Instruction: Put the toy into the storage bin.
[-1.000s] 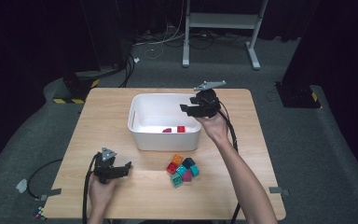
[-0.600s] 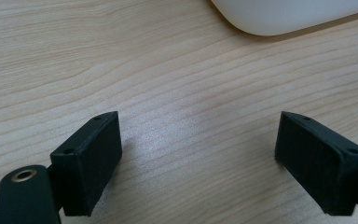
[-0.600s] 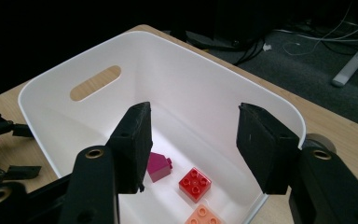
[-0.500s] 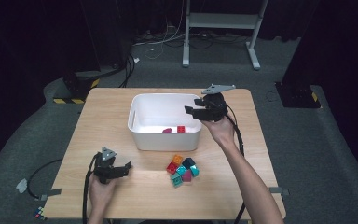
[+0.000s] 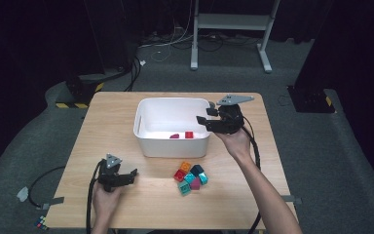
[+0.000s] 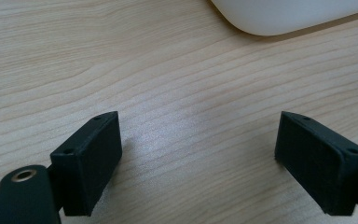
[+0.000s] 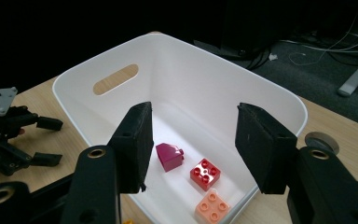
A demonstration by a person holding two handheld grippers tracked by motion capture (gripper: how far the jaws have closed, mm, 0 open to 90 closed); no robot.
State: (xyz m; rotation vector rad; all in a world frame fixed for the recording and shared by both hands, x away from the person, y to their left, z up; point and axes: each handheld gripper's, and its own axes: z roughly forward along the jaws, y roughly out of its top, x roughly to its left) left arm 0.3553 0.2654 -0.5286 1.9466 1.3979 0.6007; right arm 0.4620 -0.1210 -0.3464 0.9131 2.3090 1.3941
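Observation:
A white bin (image 5: 146, 105) stands mid-table. Inside it lie a magenta brick (image 7: 169, 156), a red brick (image 7: 205, 174) and a peach brick (image 7: 212, 205). My right gripper (image 5: 205, 112) hovers over the bin's right rim, open, with nothing between its jaws (image 7: 193, 142). A cluster of several coloured bricks (image 5: 190, 175) sits on the table in front of the bin. My left gripper (image 5: 132, 176) rests low at the front left, open and empty (image 6: 200, 149), pointing towards the bin's corner (image 6: 284, 18).
The wooden table (image 5: 282, 161) has bare room to the right of the bricks and along its left side. Cables trail off the front left edge. Black stands and a white frame stand on the floor behind.
My right gripper has drifted slightly right and nearer to the person, still above the bin's rim. The left gripper has stayed put.

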